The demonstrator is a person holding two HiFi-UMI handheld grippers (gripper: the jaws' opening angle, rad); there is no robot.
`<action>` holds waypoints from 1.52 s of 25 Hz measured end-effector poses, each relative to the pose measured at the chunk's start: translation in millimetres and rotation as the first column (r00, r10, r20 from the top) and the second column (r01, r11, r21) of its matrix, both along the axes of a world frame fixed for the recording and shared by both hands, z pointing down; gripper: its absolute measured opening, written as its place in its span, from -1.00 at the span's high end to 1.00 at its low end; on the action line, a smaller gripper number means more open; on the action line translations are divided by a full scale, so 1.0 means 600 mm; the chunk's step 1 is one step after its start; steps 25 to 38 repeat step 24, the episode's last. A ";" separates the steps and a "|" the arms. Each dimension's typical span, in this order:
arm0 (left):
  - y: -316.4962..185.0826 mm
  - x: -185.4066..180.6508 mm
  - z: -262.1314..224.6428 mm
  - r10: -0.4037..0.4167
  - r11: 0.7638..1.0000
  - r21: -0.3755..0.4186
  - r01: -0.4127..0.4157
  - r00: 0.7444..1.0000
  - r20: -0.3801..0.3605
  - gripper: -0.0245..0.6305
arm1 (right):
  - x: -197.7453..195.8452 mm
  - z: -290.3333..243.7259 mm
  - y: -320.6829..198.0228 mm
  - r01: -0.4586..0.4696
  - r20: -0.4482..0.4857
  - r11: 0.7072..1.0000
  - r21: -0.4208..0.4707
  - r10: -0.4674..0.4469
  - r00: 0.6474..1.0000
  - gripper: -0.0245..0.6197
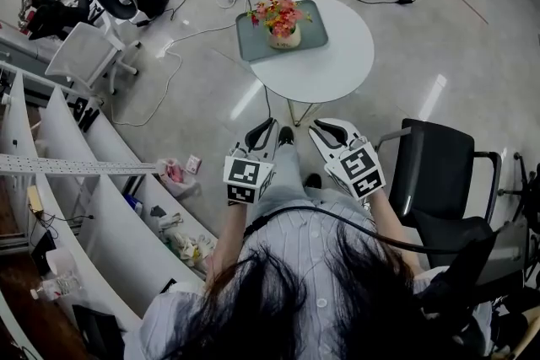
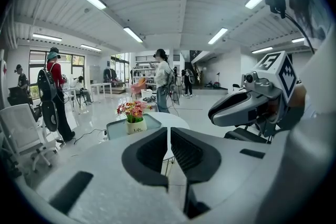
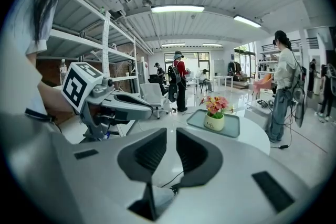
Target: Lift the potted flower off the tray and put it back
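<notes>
Your left tool [image 1: 268, 129] and right tool [image 1: 327, 129] hang clenched, empty, short of the round white surface [image 1: 337, 63]. The pink potted flower in its cream pot [image 1: 283, 23] stands upright on the grey-green tray [image 1: 251, 42]; only the gripper views show its lettering.

Potted flower [image 1: 283, 21]: pink, red and yellow blooms with green leaves are crowding a small, rounded cream pot; the pot is carrying dark lettering on its side, too small to read.
Pose: it is standing upright, the blooms spreading wider than the pot.
Place: it is sitting on the tray, roughly in the middle.
Tray [image 1: 253, 45]: a grey-green rectangle with rounded corners and a low raised rim is lying flat.
Tray's place: it is resting on the round white desk [image 1: 337, 63], toward the desk's far left part in the head view.
</notes>
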State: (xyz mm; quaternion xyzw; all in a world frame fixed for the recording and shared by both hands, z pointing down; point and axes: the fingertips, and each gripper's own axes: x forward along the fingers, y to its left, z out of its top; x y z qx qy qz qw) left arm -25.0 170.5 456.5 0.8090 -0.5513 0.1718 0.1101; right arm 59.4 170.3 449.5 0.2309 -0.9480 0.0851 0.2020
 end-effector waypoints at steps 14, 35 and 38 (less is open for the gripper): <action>0.010 0.002 0.004 0.000 1.000 -0.012 0.000 1.000 0.003 0.83 | 0.002 0.006 0.007 0.011 -0.013 1.000 0.000 -0.011 1.000 0.69; 0.005 0.008 0.007 0.010 1.000 -0.026 -0.009 1.000 0.014 0.83 | 0.006 0.004 0.000 0.011 -0.012 1.000 0.001 -0.011 1.000 0.69; 0.005 0.008 0.007 0.010 1.000 -0.026 -0.009 1.000 0.014 0.83 | 0.006 0.004 0.000 0.011 -0.012 1.000 0.001 -0.011 1.000 0.69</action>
